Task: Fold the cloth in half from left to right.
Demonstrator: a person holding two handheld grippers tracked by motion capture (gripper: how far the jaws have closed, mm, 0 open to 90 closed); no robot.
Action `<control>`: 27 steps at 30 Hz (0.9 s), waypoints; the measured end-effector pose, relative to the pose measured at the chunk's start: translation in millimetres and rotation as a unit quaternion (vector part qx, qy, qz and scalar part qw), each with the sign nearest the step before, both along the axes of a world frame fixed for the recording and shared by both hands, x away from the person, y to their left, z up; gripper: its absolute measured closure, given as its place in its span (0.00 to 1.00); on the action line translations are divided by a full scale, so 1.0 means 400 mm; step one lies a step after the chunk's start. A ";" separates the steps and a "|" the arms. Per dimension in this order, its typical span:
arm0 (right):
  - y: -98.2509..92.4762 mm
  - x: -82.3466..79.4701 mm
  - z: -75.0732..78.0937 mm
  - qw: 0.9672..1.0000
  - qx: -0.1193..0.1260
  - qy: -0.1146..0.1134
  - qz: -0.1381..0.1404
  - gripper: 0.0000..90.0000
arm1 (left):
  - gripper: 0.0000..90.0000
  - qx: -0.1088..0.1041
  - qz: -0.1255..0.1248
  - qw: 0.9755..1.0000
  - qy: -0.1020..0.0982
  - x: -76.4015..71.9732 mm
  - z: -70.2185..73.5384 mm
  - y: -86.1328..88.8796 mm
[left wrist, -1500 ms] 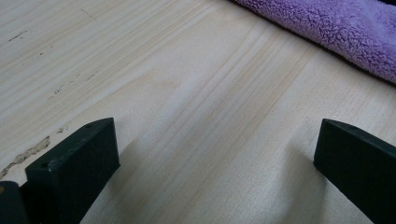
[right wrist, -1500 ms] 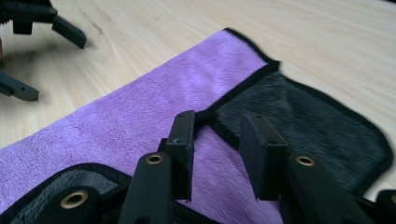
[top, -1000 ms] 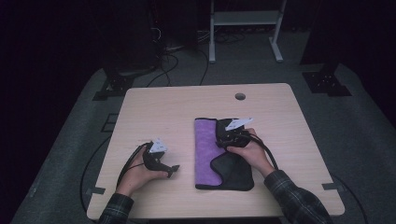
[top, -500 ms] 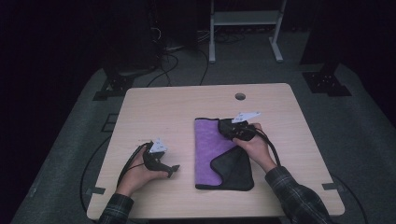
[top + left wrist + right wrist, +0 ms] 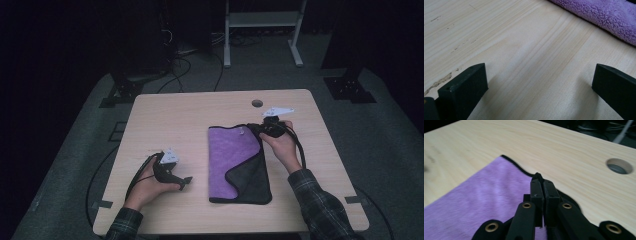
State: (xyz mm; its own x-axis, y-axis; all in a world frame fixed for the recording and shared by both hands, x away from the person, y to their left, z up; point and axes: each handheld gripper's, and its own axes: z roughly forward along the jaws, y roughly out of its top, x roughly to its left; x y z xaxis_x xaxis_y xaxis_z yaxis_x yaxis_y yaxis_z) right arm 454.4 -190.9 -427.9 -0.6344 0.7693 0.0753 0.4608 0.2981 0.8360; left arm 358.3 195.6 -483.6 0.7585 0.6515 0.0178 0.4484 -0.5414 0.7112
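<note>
Item 1: purple towel (image 5: 235,160). Fleece cloth with a black trimmed edge, lying flat on the wooden table (image 5: 190,120), on the near right of the table's round cable hole (image 5: 257,103). Its near right part is folded over, showing a dark grey underside (image 5: 252,175). In the right gripper view the far edge of the towel (image 5: 486,192) is lifted slightly where the claw has it, and the cable hole (image 5: 619,166) lies beyond, to the right.

Item 2: right gripper (image 5: 257,129). Held in the person's right hand (image 5: 280,145) at the far right corner of the towel, between the towel and the cable hole. Its jaws have just been closing and now stand pressed together, with the black trimmed edge of the towel pinched at their tips (image 5: 539,176).

Item 3: left gripper (image 5: 186,181). Held in the person's left hand (image 5: 150,187), low over bare table on the near left of the towel, well apart from the cable hole. Jaws spread wide with nothing between them; the left gripper view shows bare wood (image 5: 536,62) in the gap and the towel's fleecy edge (image 5: 604,17) beyond.

Item 4: cables (image 5: 137,175). One trails from each gripper toward the person.
</note>
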 end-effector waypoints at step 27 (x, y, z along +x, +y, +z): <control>-0.067 0.101 -0.128 0.990 -0.069 0.043 -0.113 0.85 | 0.00 -0.001 0.004 1.000 0.000 -0.002 0.000 -0.001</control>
